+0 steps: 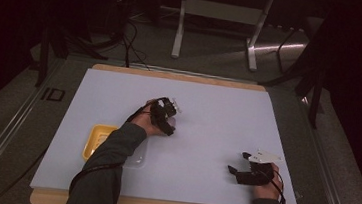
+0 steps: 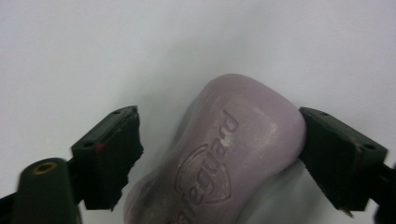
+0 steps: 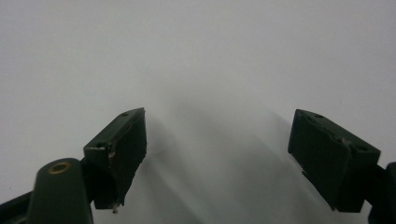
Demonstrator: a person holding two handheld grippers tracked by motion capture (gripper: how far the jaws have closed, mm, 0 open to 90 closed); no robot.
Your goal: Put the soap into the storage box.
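The left gripper (image 2: 219,154) brackets a mauve soap bar (image 2: 233,154) lying near the middle of the white desk (image 1: 208,109). One finger touches the bar; the other appears to stand clear. The bar is rounded, smooth, embossed and likely slippery, so an off-centre squeeze could eject it. The right gripper (image 3: 238,158) rests near the desk's front right corner, fingers spread and empty.

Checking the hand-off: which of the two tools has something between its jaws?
The left tool: a purple soap bar sits between its jaws. The right tool has bare white table between its jaws.
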